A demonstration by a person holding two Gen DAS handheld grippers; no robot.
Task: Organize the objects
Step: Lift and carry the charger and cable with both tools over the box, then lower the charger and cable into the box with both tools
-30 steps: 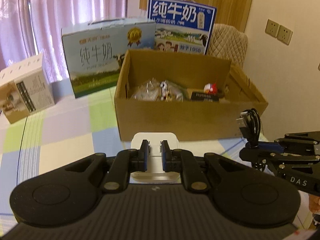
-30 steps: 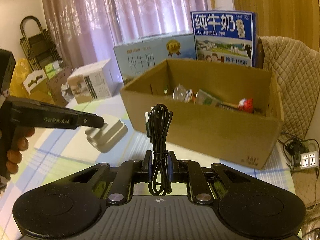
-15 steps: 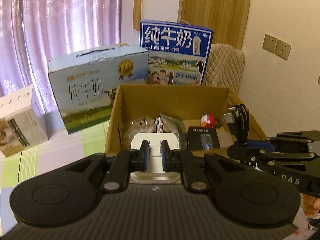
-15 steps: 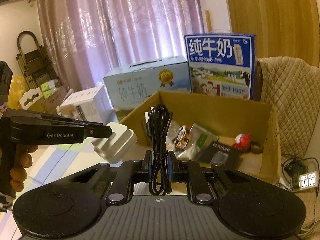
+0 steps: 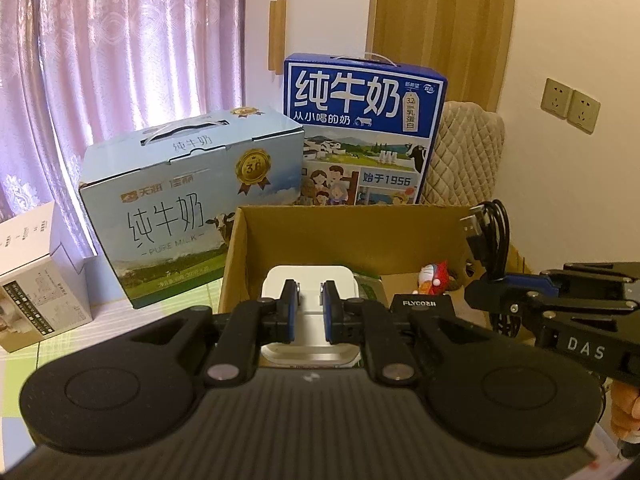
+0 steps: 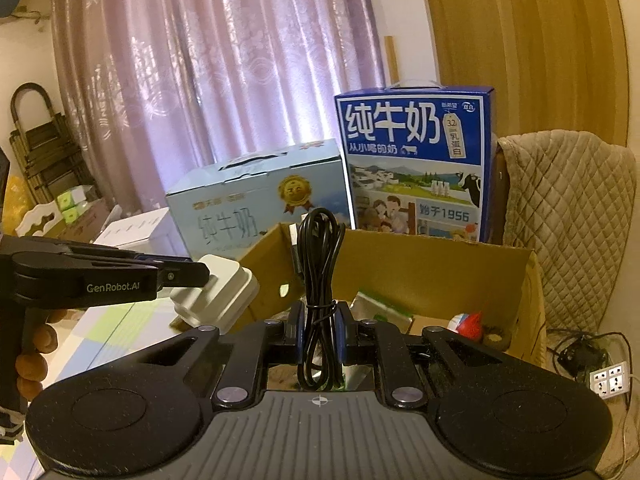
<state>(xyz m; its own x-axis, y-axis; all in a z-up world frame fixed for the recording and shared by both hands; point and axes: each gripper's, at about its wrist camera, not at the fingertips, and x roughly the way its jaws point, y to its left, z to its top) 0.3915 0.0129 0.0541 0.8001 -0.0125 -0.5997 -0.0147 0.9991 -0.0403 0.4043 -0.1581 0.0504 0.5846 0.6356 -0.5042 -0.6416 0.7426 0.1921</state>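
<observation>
The open cardboard box (image 5: 400, 220) lies just ahead of and below both tongs, its long side running across their line; neither hand is clearly nearer. The left tongs (image 5: 310, 300) pinch a white charger block (image 5: 308, 276) over the near wall. The right tongs (image 6: 320, 330) pinch a coiled black cable (image 6: 320, 248), standing upright.

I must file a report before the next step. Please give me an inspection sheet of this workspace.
Surface: checked cloth.
Job's things: white charger and black USB cable, both carried; open cardboard box.
Clutter: two milk cartons, white box; shaver pack and toy in the box.
Grippers: left gripper shut on charger; right gripper shut on cable.
Cables: power strip on floor.
Surroundings: curtain, quilted chair.
</observation>
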